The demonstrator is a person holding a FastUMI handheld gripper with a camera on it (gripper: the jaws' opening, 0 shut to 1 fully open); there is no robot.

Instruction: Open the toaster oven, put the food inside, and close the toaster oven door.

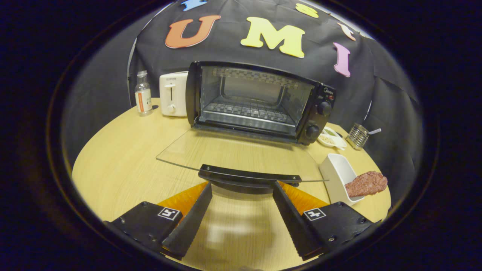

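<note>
A: Gripper view, toaster oven [260, 99] on wooden table [124, 158], glass door [241, 154] folded flat, handle [248, 176] just ahead of the fingers.
B: Gripper [242, 185]?
A: Spread wide, grasping nothing, tips by the handle's ends.
B: Food?
A: Meat patty [367, 183] lying on the rim of a white dish [339, 175], beside the door.

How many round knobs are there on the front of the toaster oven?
2, both on the toaster oven's right panel: upper knob and lower knob beneath it. The open tongs sit just below the lowered door's handle.
</note>
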